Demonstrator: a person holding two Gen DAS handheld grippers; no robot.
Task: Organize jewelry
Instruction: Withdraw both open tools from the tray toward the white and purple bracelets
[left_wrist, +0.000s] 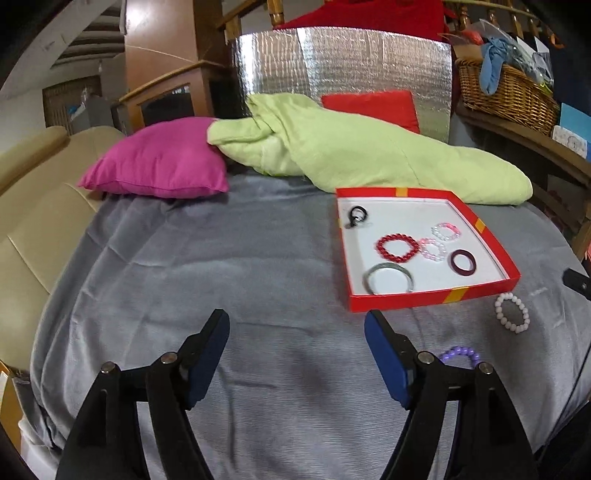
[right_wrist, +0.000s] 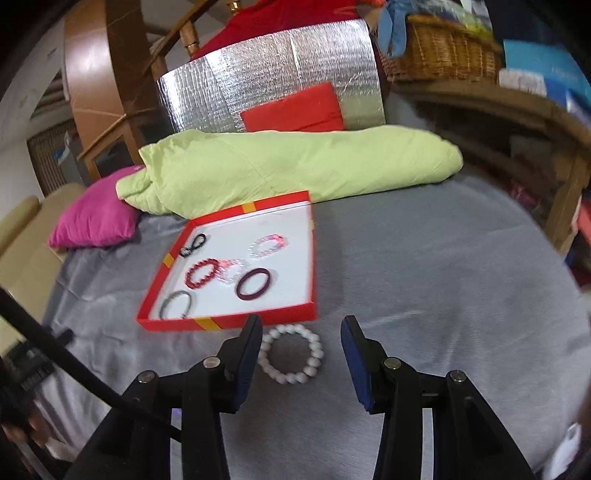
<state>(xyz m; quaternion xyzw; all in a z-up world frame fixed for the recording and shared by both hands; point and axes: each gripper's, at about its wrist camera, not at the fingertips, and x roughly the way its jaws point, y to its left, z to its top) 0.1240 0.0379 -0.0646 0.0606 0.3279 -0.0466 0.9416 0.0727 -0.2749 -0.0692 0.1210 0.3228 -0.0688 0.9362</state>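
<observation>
A red box lid (left_wrist: 424, 297) (right_wrist: 225, 322) with a white floor lies on the grey bedspread and holds several bracelets: a red beaded one (left_wrist: 397, 248) (right_wrist: 202, 273), a dark maroon bangle (left_wrist: 463, 262) (right_wrist: 253, 283), a grey bangle (left_wrist: 388, 279) and pink-clear beaded ones (left_wrist: 446, 232). A pale beaded bracelet (left_wrist: 512, 312) (right_wrist: 291, 353) lies on the bedspread outside the lid. A purple beaded bracelet (left_wrist: 461, 354) lies partly behind the left gripper's right finger. My left gripper (left_wrist: 297, 328) is open and empty. My right gripper (right_wrist: 302, 332) is open, low over the pale bracelet.
A green quilt (left_wrist: 362, 155) (right_wrist: 295, 162), a magenta pillow (left_wrist: 159, 158) and a red cushion (left_wrist: 373, 107) lie behind the lid. A silver foil panel (left_wrist: 343, 62) stands at the back. A wicker basket (left_wrist: 506, 88) sits on a wooden shelf at right.
</observation>
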